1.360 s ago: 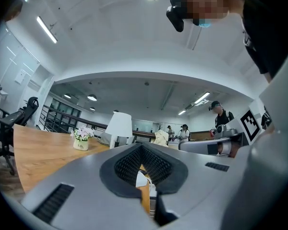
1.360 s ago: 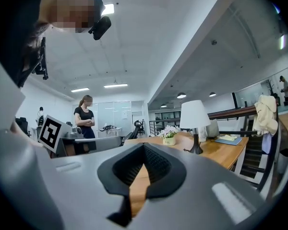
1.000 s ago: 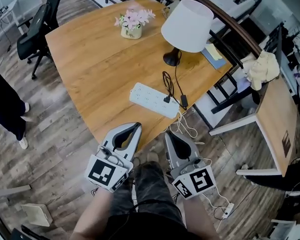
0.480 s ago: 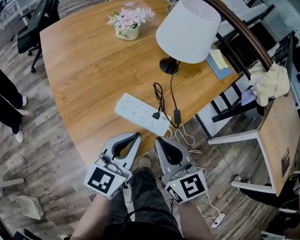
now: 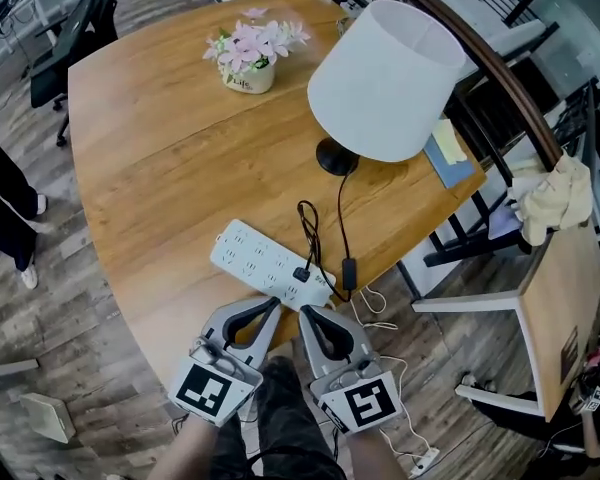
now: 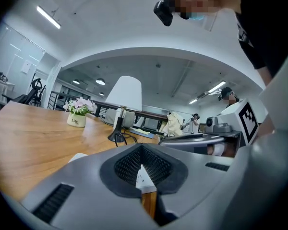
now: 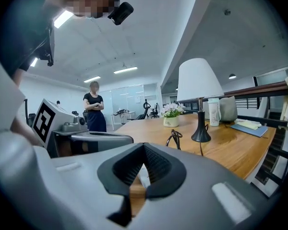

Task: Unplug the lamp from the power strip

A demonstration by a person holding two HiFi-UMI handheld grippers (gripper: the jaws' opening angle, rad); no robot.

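The wooden table [image 5: 160, 168] fills the head view's upper left, with the lamp [image 5: 385, 78] at upper right. The power strip [image 5: 265, 263] lies at center, just above the left gripper [image 5: 271, 304] and right gripper [image 5: 305, 311]. Both are pressed together and empty. The lamp's plug [image 5: 301, 274] sits in the strip's right end.

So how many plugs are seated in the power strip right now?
1: a black plug near the strip's right end in the head view; the other sockets look empty.
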